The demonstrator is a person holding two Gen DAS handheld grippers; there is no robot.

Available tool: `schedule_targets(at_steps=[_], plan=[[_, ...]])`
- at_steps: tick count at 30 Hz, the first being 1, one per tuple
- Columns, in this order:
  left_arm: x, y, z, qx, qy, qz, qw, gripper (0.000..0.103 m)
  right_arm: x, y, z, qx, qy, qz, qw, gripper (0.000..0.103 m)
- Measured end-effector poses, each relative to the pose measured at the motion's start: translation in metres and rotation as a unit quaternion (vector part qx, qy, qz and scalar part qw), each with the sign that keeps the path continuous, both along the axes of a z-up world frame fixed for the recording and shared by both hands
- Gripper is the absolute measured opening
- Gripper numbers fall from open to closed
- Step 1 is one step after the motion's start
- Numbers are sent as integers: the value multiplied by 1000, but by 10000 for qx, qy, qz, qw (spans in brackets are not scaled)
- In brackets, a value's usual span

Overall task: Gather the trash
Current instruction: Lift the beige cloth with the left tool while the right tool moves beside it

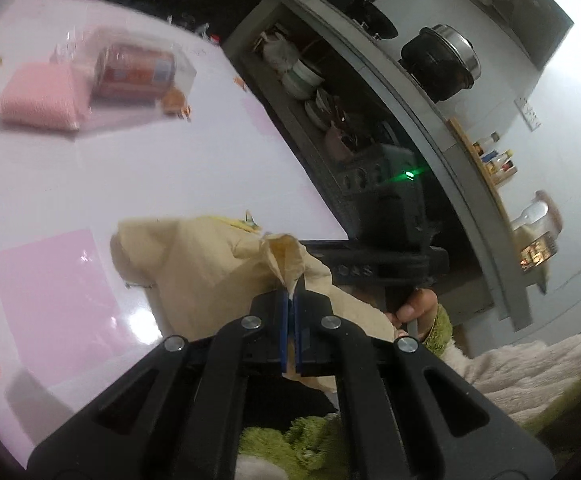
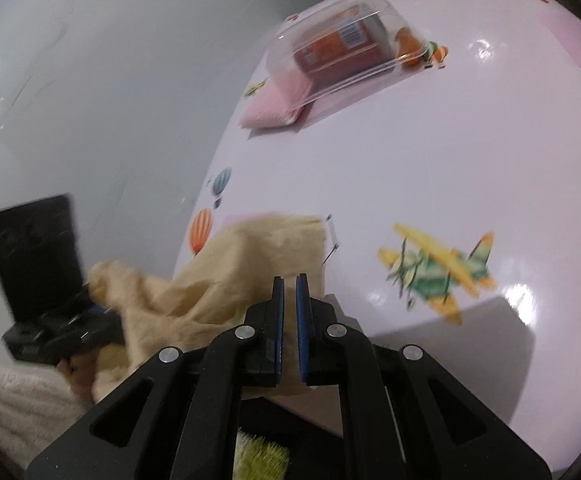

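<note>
Left gripper (image 1: 292, 294) clenched on gathered edge of crumpled beige cloth bag (image 1: 210, 264); fabric pinched between blue pads. Right gripper (image 2: 290, 280) jaws nearly closed, narrow gap between pads; bag fabric (image 2: 250, 256) lay behind and under its fingers, grip on it uncertain. Bag sagged over near edge of glossy white table (image 2: 410, 168) printed with balloons and yellow biplane. Far across table: clear plastic clamshell box (image 2: 342, 44) holding orange-red can, resting partly on folded pink cloth (image 2: 274, 104). Well apart from bag.
</note>
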State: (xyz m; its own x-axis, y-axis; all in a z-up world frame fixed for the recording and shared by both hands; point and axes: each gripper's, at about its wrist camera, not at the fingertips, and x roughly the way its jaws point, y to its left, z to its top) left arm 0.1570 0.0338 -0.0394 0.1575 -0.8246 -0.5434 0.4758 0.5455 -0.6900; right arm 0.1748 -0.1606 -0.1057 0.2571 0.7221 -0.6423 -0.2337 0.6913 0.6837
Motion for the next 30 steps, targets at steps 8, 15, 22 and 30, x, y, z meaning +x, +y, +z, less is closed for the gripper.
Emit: schedule_targets(at_steps=[8,15,22,30], plan=[[19,1,-37,-26,576,275,9980,1,-10,1,-18,81,354,24,9993,6],[40,-1,-62,453,699,744,9937,1,-12,-2,-21,40,390,-72,9992,6],[50,0,-76,636,874,951,9896,1,-18,-20,0,-217,-92,-431,9988,6],[52,2,-80,577,1036,1012,9878,1,-5,5,2,-326,-323,-86,9989,6]])
